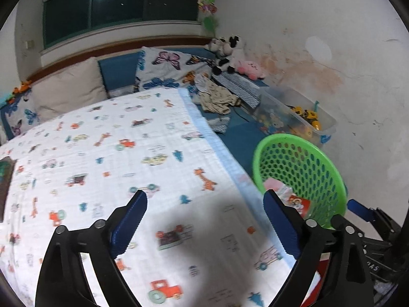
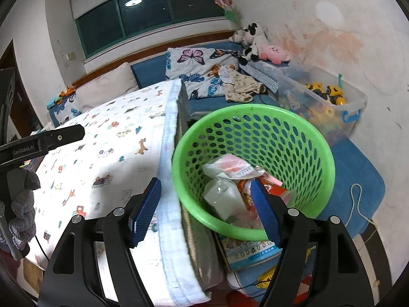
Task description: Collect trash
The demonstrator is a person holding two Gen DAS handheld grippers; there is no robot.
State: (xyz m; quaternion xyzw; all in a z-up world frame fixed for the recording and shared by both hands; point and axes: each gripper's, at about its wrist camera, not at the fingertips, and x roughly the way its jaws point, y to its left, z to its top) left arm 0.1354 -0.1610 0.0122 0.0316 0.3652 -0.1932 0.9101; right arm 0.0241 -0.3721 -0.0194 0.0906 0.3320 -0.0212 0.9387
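Observation:
A green perforated basket stands on a blue mat beside the table's right edge. Inside it lie a crumpled white wrapper, a clear plastic cup and a red packet. My right gripper hovers open over the basket's near rim, nothing between its pads. My left gripper hangs open and empty above the vehicle-print cloth that covers the table. In the left wrist view the basket sits to the right, with a blue pad of the right gripper beside it.
A clear toy bin stands against the stained wall behind the basket. Plush toys, butterfly pillows and crumpled clothes lie at the back. A printed booklet sits under the basket. Grey cloth hangs at the left.

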